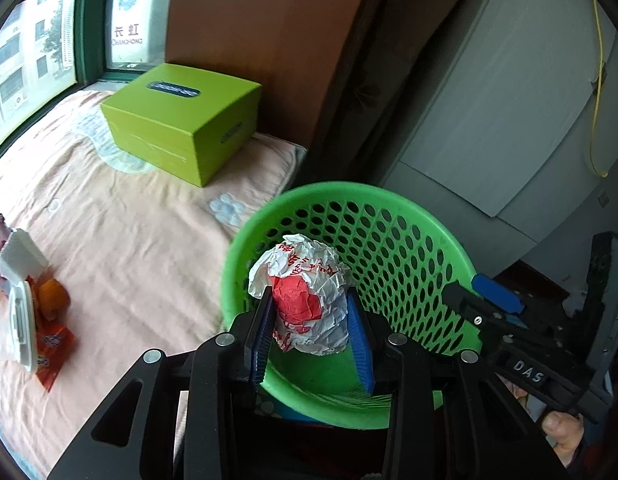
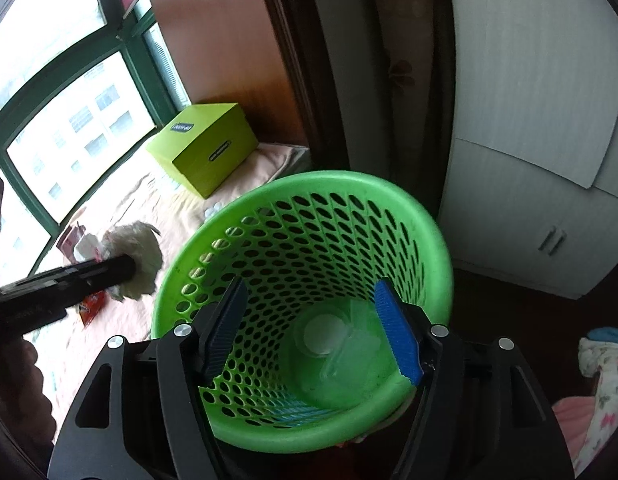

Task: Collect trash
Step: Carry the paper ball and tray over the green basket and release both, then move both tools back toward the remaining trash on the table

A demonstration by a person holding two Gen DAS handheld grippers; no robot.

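Observation:
My left gripper [image 1: 311, 312] is shut on a crumpled white and red paper wrapper [image 1: 305, 296] and holds it over the near rim of the green perforated trash basket [image 1: 409, 208]. In the right wrist view the left gripper shows at the left with the wrapper [image 2: 135, 258] beside the basket [image 2: 309, 184]. My right gripper [image 2: 309, 328] is open above the basket's mouth, one finger on each side, and holds nothing. Clear plastic trash [image 2: 329, 340] lies on the basket's bottom. More trash [image 1: 33, 312], white plastic and orange wrappers, lies on the bed at the left.
The bed has a peach sheet [image 1: 129, 232]. A lime green box [image 1: 181, 120] stands on it near the window [image 1: 33, 52]. A brown headboard panel [image 1: 269, 32] and a white wardrobe [image 2: 529, 120] are behind the basket. Patterned cloth [image 2: 605, 392] lies at the right.

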